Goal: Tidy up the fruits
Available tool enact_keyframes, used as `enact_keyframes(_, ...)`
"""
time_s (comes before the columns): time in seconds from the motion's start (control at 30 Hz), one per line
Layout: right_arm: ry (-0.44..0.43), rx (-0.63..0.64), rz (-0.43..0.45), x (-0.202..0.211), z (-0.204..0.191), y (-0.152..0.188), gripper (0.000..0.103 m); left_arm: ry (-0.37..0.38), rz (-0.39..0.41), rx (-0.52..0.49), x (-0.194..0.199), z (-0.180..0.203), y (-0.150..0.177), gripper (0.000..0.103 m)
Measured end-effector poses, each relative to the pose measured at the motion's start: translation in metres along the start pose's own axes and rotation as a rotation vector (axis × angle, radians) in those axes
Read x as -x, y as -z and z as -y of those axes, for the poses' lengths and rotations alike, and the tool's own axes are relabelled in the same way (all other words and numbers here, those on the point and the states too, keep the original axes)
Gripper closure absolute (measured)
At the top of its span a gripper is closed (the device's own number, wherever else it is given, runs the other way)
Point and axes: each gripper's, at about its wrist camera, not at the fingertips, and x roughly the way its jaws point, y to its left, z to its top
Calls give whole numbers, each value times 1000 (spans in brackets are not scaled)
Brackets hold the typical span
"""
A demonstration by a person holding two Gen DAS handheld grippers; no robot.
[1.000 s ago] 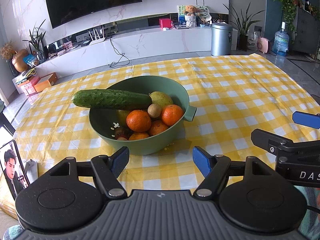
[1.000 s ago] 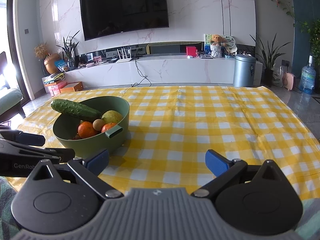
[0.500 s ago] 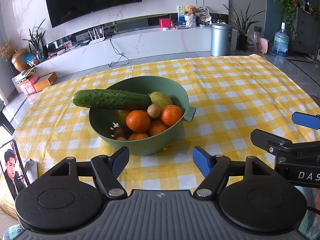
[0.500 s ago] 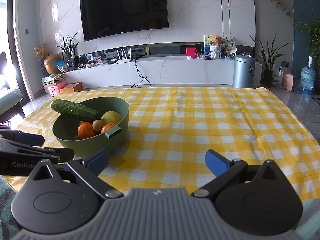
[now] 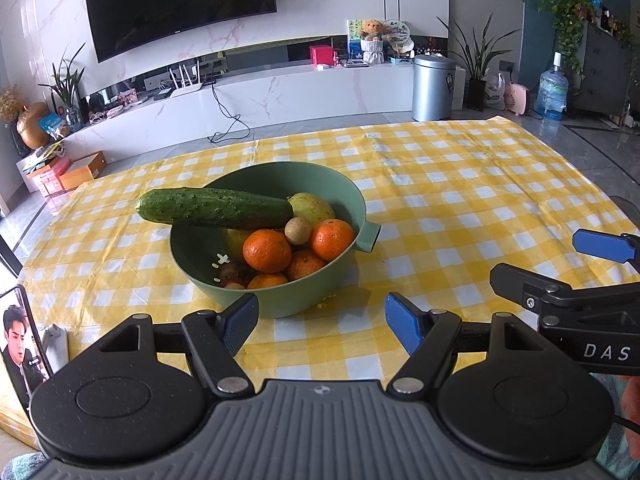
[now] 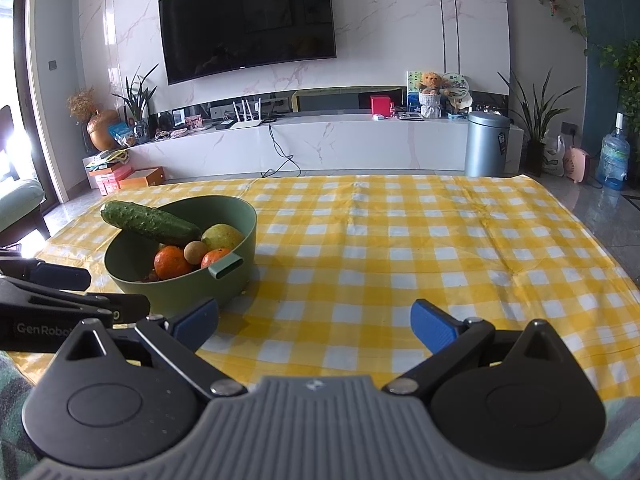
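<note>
The left gripper [image 5: 322, 322] hangs with fingers spread apart and empty at lower centre, the green bowl [image 5: 276, 304] just beyond. The right gripper [image 6: 316, 324] gapes likewise; a cucumber [image 5: 214, 208] lies across oranges [image 5: 267, 250] in the bowl, centre left

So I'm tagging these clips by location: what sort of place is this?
Most likely a home living room: a wall-mounted TV above a long marble media console, houseplants, and a table with a yellow checked tablecloth holding a green fruit bowl.
</note>
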Motion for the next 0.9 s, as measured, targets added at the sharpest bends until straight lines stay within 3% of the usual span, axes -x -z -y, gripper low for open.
enact_keyframes(0.57, 1, -13, 3, 0, 3, -1, 4, 26, 146, 7, 16, 4, -6, 19)
enact_keyframes(0.9, 3, -10, 10, 2, 4, 0, 4, 17, 172, -6, 18, 6, -5, 19)
